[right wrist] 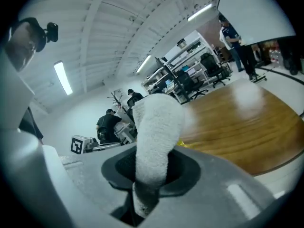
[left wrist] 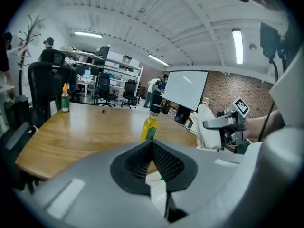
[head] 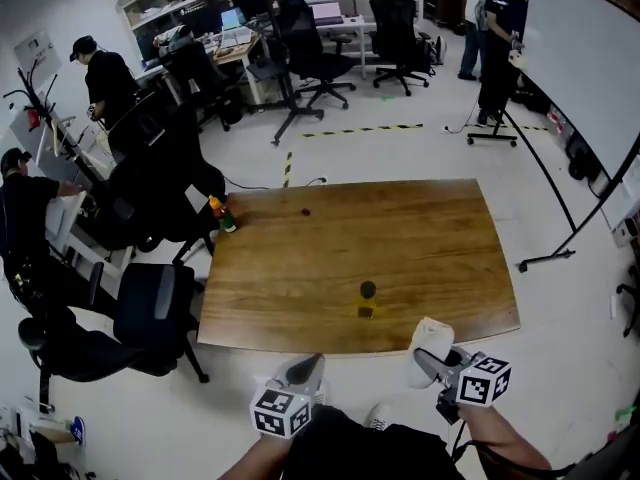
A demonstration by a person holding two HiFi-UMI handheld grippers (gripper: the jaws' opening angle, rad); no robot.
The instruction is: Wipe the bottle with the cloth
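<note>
A small bottle [head: 367,298] of yellow liquid with a dark cap stands upright on the wooden table [head: 430,238], near its front edge. In the left gripper view the bottle [left wrist: 150,125] rises just beyond my left gripper [left wrist: 153,145], whose jaws are shut with nothing between them. My left gripper [head: 305,368] hangs off the table's front edge, short of the bottle. My right gripper [head: 430,361] is shut on a white cloth [head: 432,338] at the front edge, right of the bottle. The cloth [right wrist: 154,137] stands up from the right gripper [right wrist: 151,172] and hides most of the bottle there.
A second bottle [head: 222,215] with an orange top stands at the table's far left corner, and a small dark object [head: 305,211] lies near the far edge. Black office chairs [head: 150,318] crowd the left side. A whiteboard stand [head: 560,218] is at the right. People stand beyond.
</note>
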